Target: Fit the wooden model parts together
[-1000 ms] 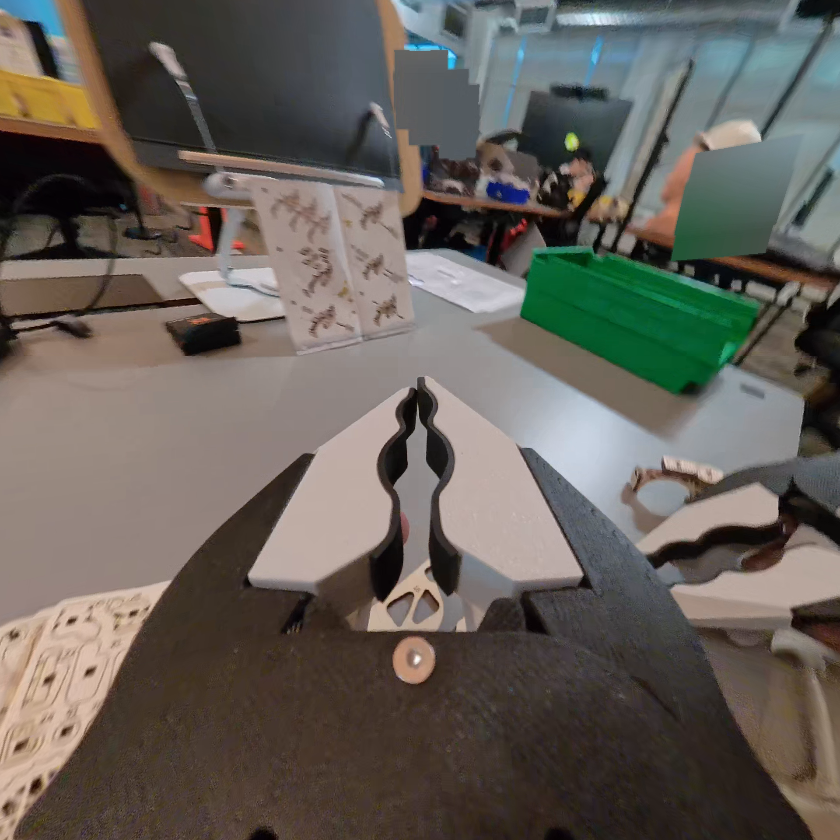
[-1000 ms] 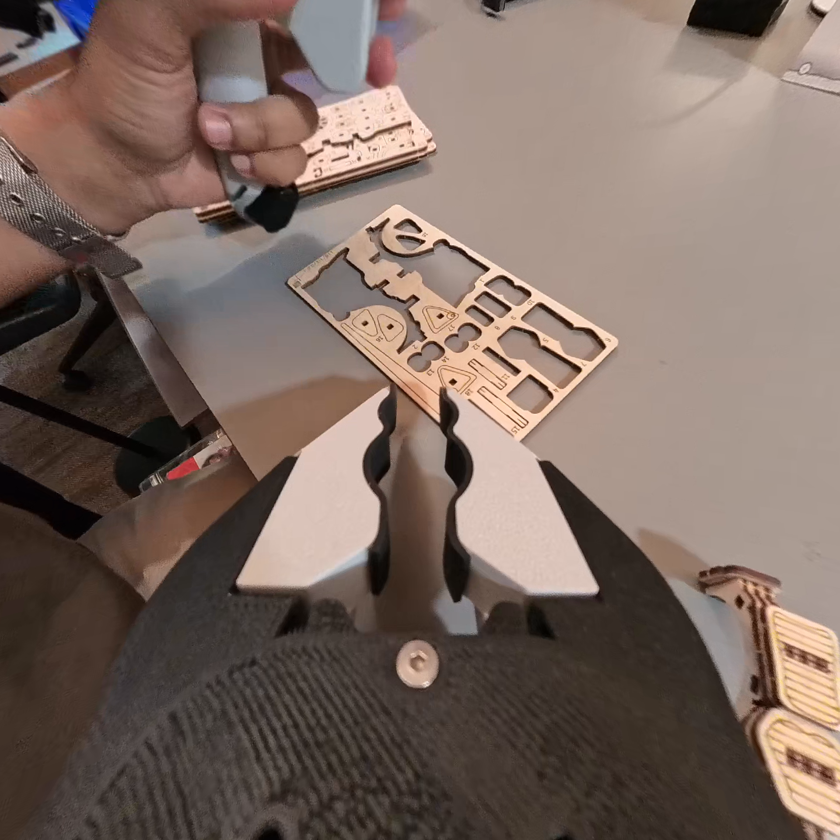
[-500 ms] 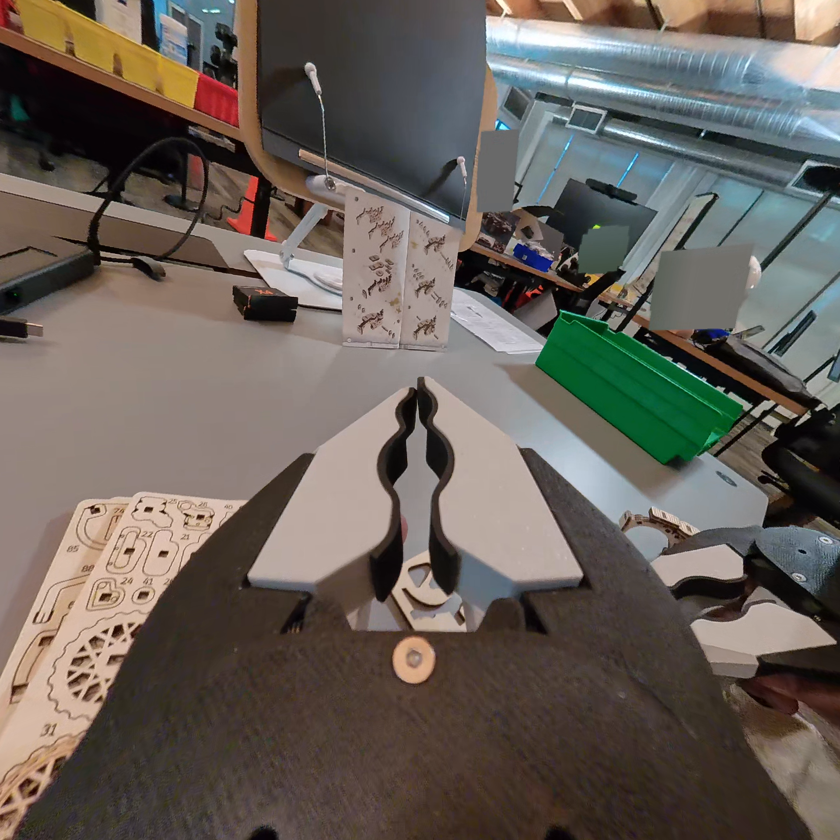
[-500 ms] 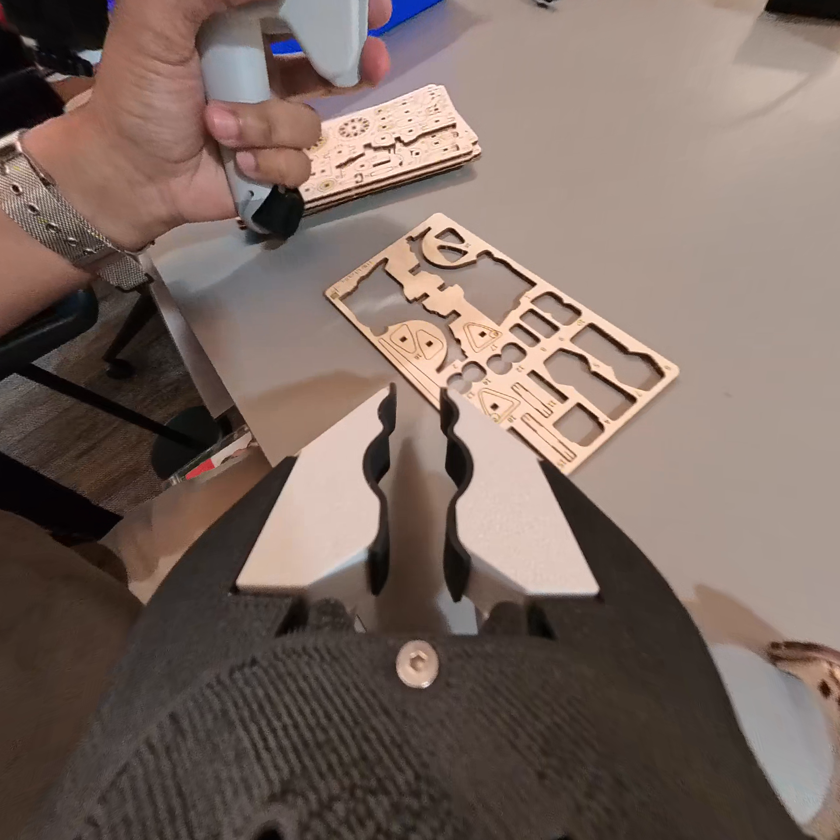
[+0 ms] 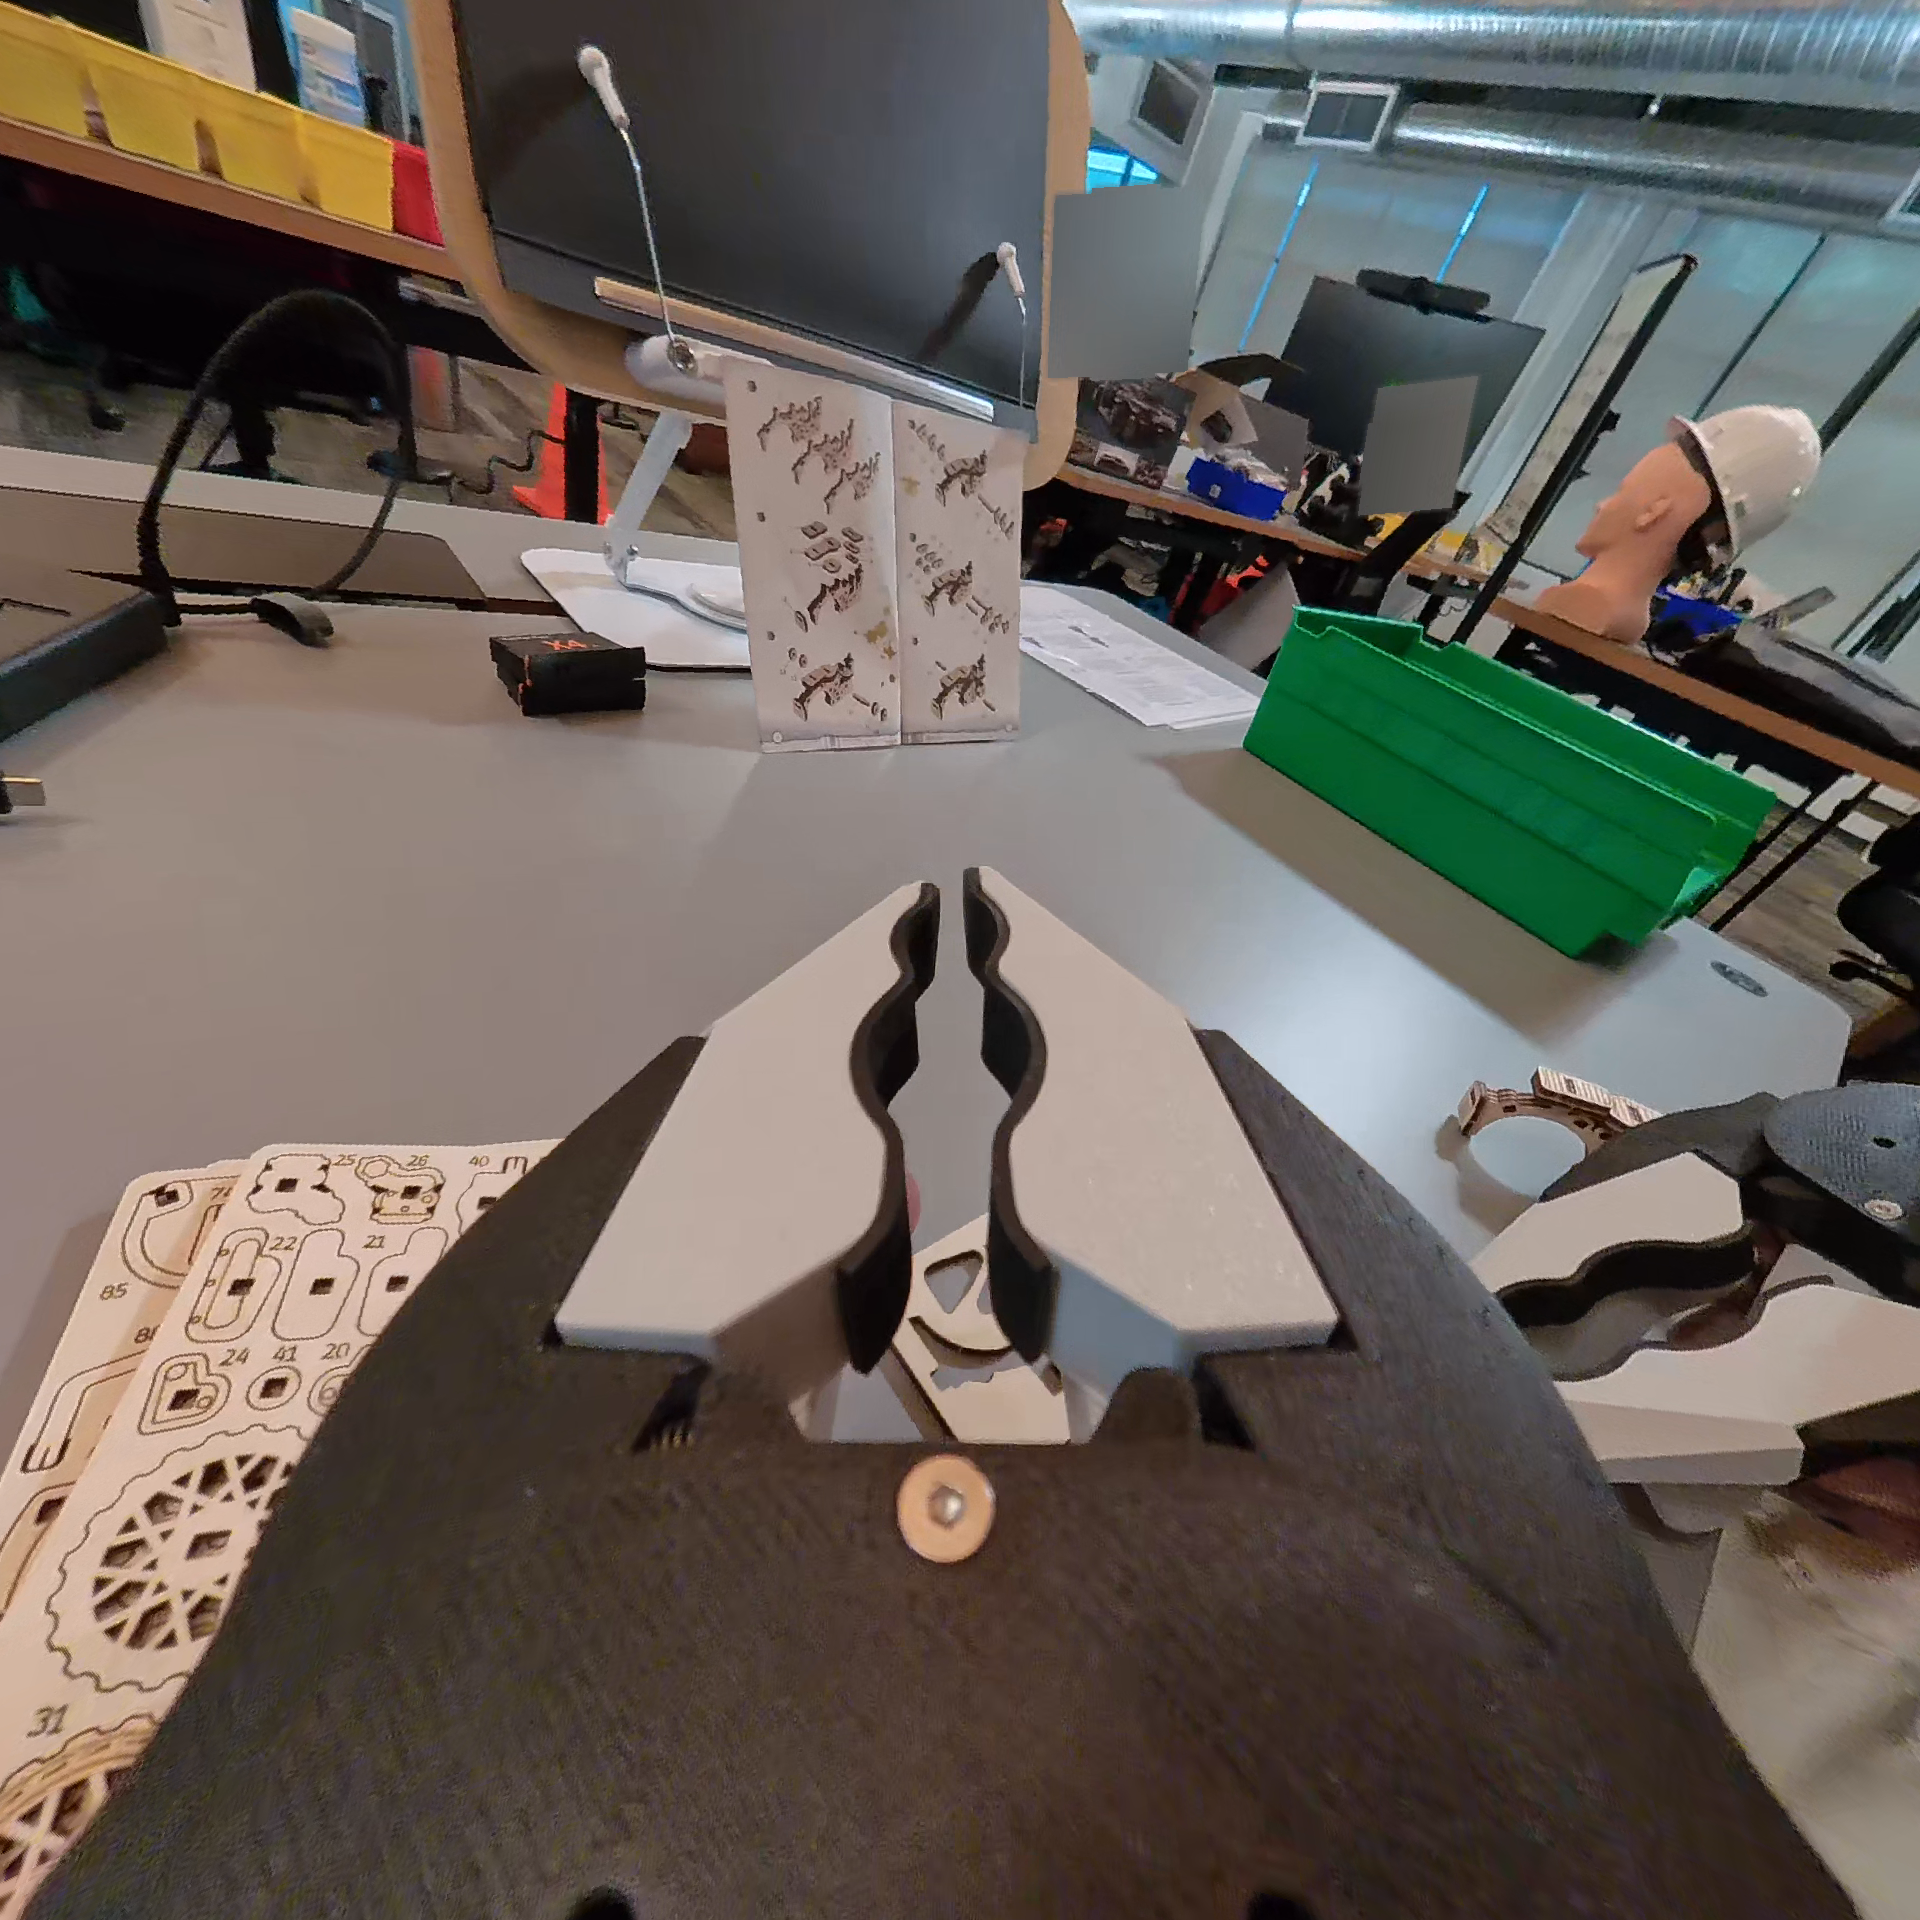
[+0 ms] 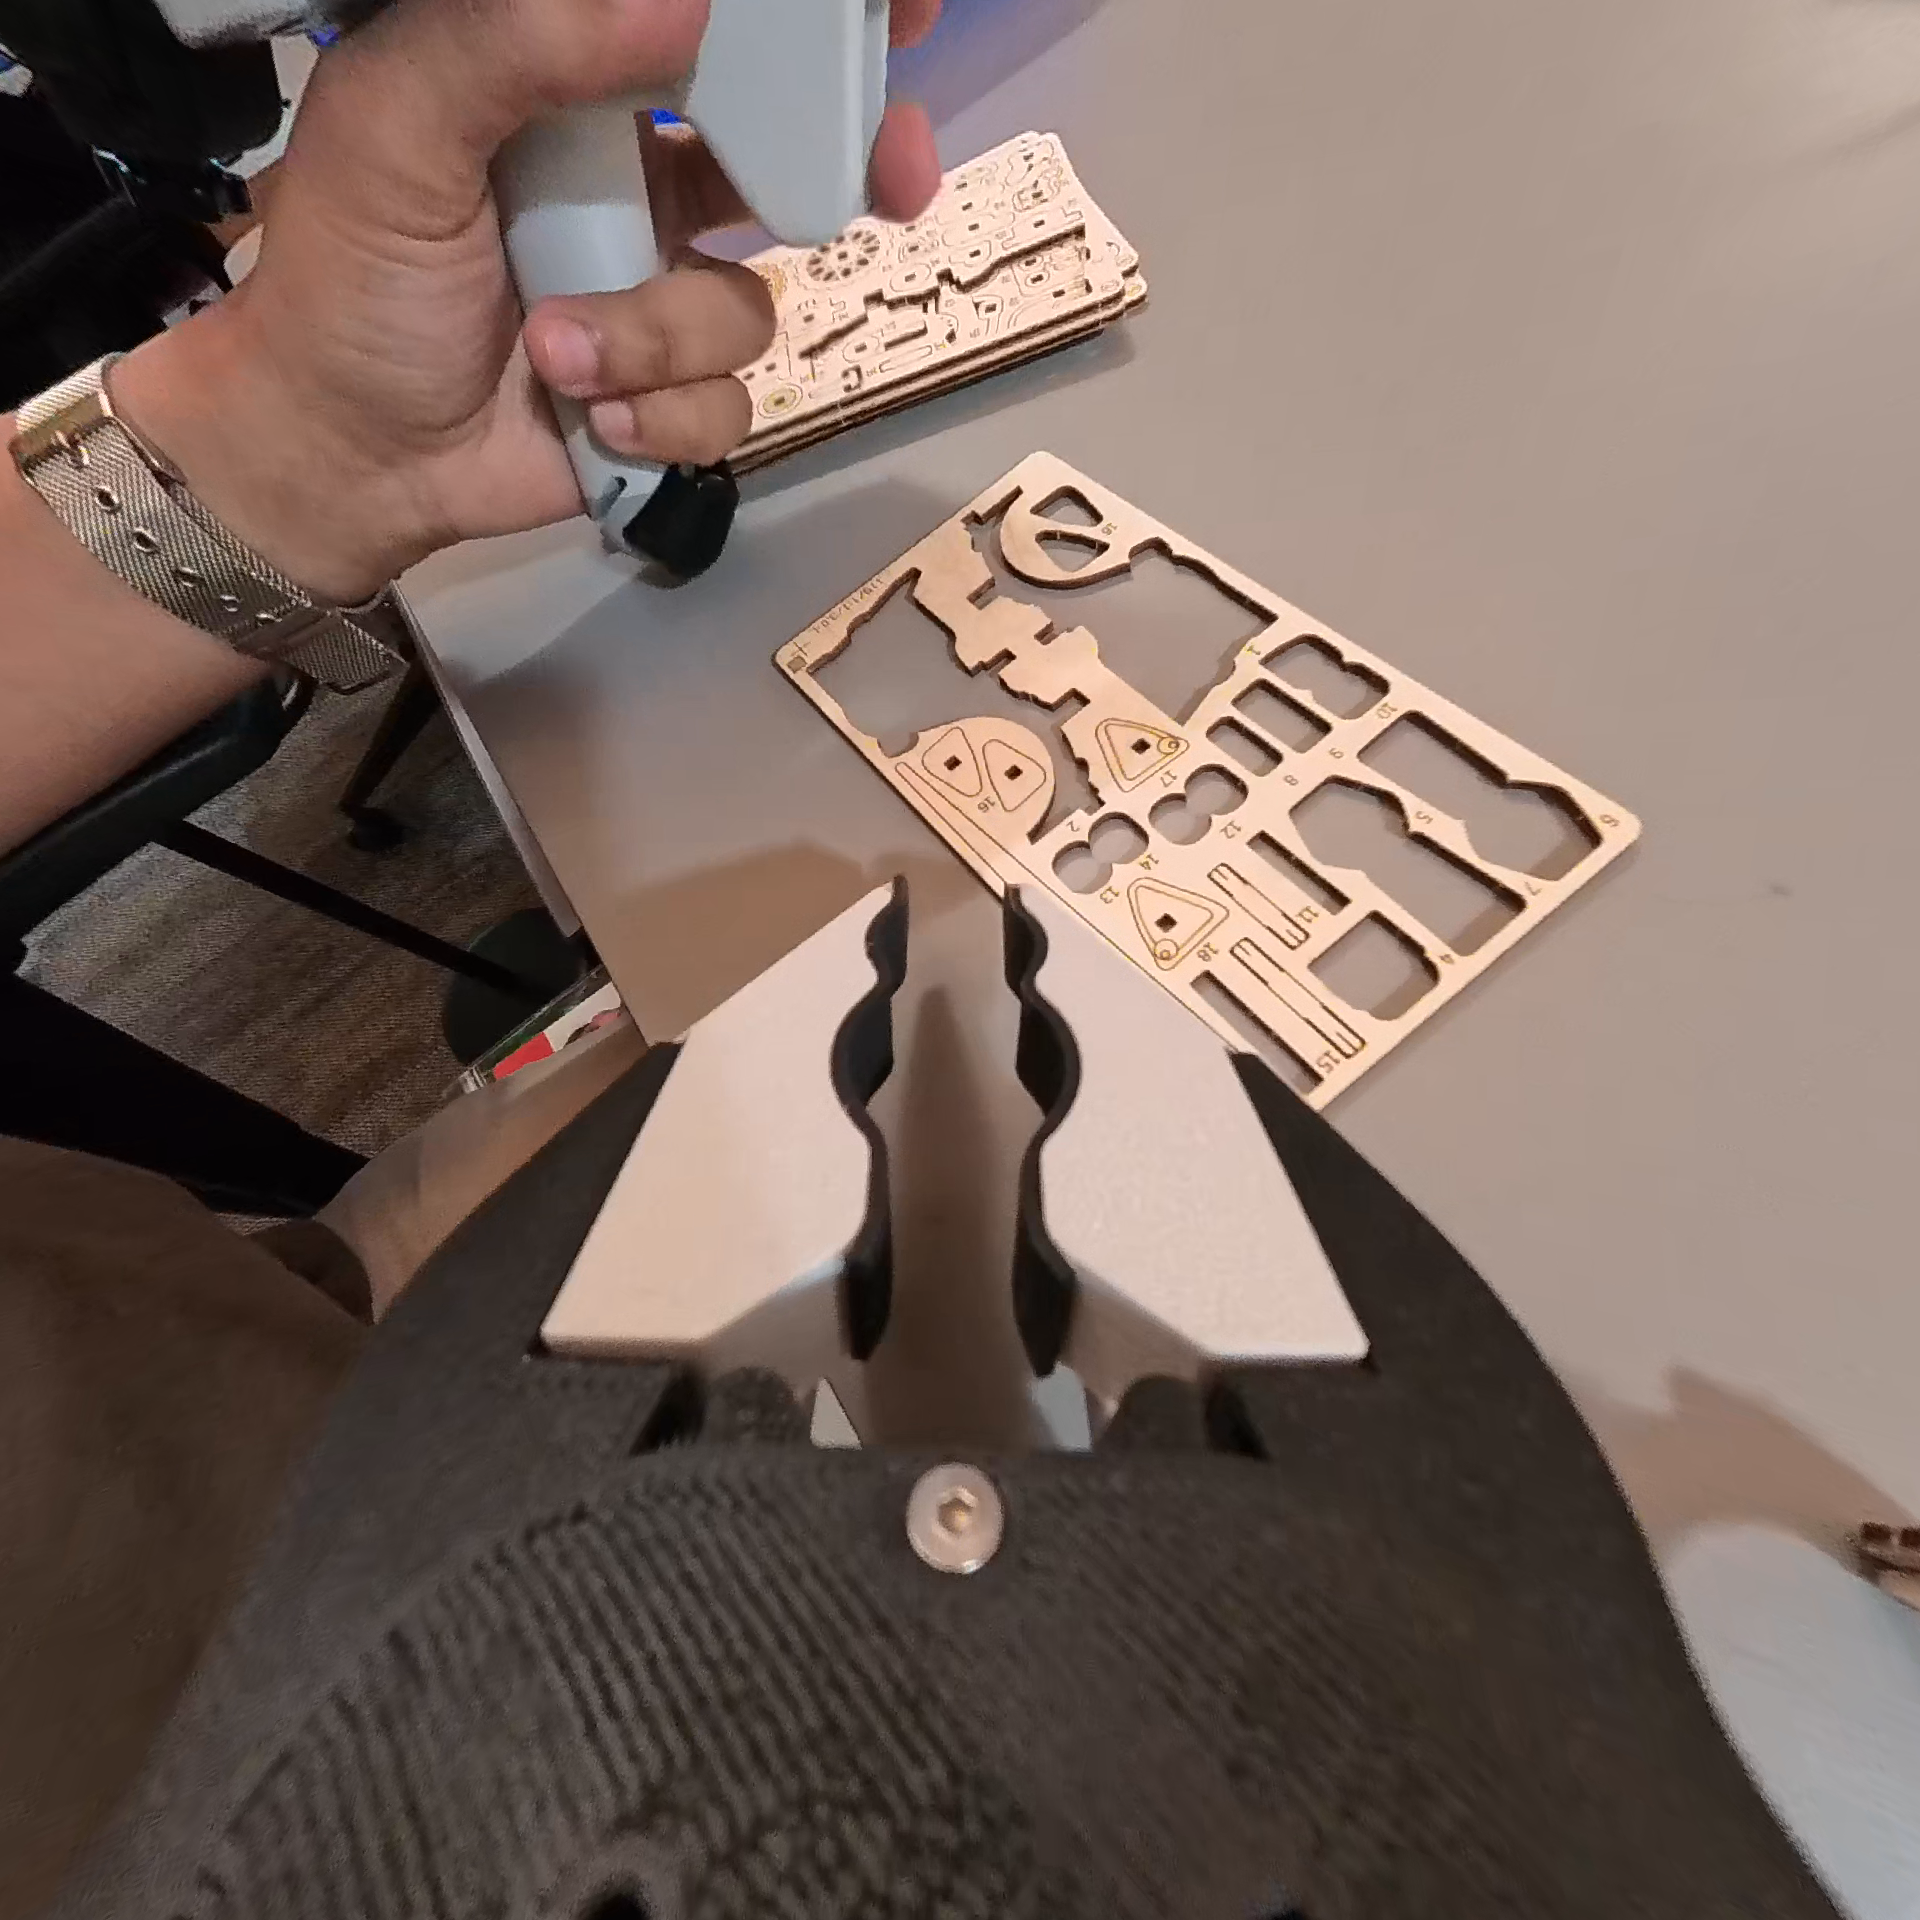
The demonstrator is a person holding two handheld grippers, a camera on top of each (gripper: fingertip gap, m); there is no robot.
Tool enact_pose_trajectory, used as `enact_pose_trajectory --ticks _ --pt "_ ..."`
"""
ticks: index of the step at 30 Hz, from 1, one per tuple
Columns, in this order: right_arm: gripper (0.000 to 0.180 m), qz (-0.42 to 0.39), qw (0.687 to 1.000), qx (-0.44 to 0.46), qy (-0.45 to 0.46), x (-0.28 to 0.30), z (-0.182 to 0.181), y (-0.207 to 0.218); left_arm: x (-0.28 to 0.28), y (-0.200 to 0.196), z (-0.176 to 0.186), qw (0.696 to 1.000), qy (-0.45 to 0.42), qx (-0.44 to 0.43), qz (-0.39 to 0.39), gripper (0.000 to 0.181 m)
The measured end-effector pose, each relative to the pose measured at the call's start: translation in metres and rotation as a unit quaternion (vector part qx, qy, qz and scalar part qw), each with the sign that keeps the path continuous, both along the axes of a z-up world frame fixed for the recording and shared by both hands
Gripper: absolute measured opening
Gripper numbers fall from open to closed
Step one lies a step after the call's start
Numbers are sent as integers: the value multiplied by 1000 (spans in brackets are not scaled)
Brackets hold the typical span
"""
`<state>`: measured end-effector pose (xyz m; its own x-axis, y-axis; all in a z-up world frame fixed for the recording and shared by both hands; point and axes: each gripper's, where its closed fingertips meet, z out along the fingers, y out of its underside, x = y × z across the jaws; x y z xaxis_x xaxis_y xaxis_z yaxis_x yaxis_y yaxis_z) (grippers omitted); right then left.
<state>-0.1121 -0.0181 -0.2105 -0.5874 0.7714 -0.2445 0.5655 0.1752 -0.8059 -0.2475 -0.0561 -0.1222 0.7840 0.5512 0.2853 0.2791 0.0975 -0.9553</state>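
Observation:
My left gripper (image 5: 951, 896) hovers over the grey table (image 5: 520, 935), shut and empty. Part of a cut wooden sheet (image 5: 961, 1311) shows below, between its jaws. More uncut wooden sheets (image 5: 208, 1351) lie at its lower left. My right gripper (image 6: 954, 909) is open and empty, above the table's near edge, close to the cut wooden sheet (image 6: 1049, 665). It also shows in the left wrist view (image 5: 1522, 1314). A stack of wooden sheets (image 6: 987, 281) lies beyond. A curved built wooden part (image 5: 1538, 1101) lies on the right.
A hand (image 6: 395, 343) with a wrist strap holds the left gripper's handle. A standing instruction booklet (image 5: 883, 582), a dark screen on a stand (image 5: 748, 156), a small black box (image 5: 566, 670), a cable (image 5: 260, 416) and a green bin (image 5: 1507, 748) sit at the back. The table's edge (image 6: 488, 748) is left. Left tips to right tips: about 15 cm.
The left view has swung so the uncut sheets show at lower left. In the right view the cut sheet has shifted right and the built model has slid out at lower right. Jaws unchanged.

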Motion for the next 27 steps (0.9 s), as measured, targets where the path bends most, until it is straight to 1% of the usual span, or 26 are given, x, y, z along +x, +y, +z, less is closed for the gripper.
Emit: enact_pose_trajectory --ticks 9,17,23,27 --pt "16 19 1000 8 -8 6 -4 -4 -4 2 1 1000 5 2 9 7" --pt "15 28 999 -7 -17 9 -3 -4 -3 19 -1 1000 11 -6 -5 13" --pt "12 33 999 -19 -27 12 -3 -3 -1 26 -1 1000 14 -9 -15 14" --pt "11 37 999 -21 -30 13 -3 -4 -1 25 6 1000 26 7 -7 13"
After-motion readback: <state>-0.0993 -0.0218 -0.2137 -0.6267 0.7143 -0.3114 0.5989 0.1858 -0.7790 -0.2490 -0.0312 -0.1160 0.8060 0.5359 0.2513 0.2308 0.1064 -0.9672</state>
